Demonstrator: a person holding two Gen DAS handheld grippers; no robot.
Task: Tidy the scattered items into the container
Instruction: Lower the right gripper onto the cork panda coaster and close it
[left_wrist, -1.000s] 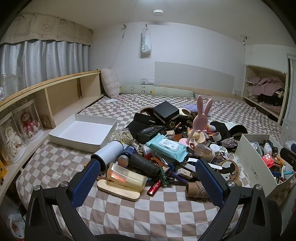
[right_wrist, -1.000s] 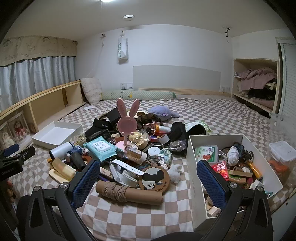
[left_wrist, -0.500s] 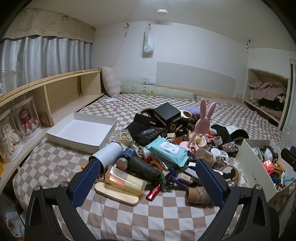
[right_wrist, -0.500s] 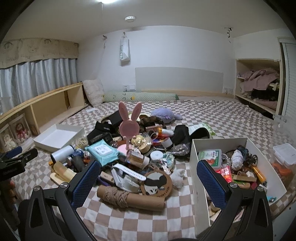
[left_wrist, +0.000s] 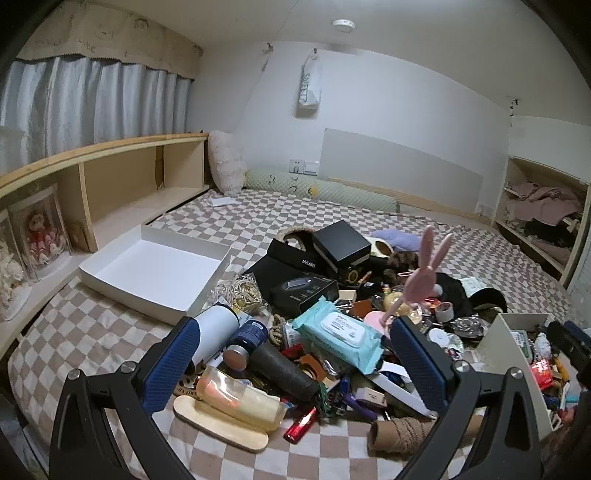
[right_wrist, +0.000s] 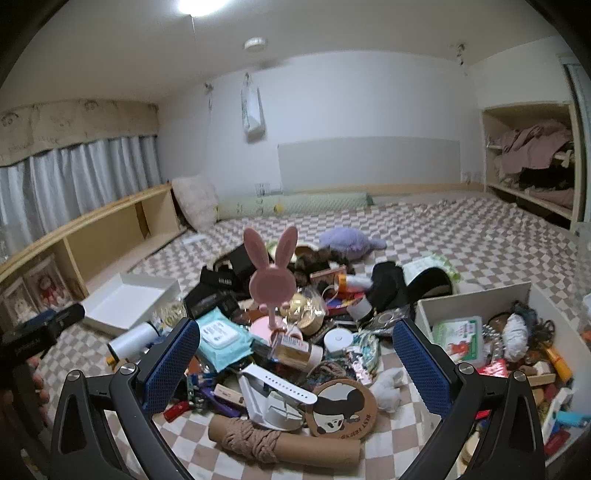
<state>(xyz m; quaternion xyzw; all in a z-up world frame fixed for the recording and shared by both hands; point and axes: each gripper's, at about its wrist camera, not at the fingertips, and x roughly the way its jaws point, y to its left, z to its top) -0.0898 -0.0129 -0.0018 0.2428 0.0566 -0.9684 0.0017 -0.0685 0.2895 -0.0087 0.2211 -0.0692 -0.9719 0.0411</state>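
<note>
Left gripper (left_wrist: 295, 363): jaws wide, empty; we note the yellow-tinted bottle (left_wrist: 240, 397) just below them, long axis crosswise. Right gripper (right_wrist: 295, 363): jaws wide, empty; rope-wrapped cardboard tube (right_wrist: 284, 441) below, crosswise; part-filled white box (right_wrist: 476, 295) right of them; pile on bed (right_wrist: 480, 240) between.

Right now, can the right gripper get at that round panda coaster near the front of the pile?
Probably yes. The right gripper is open and empty, and the panda coaster lies on top at the pile's near edge, uncovered. Lying flat, it may be awkward to pinch.
</note>
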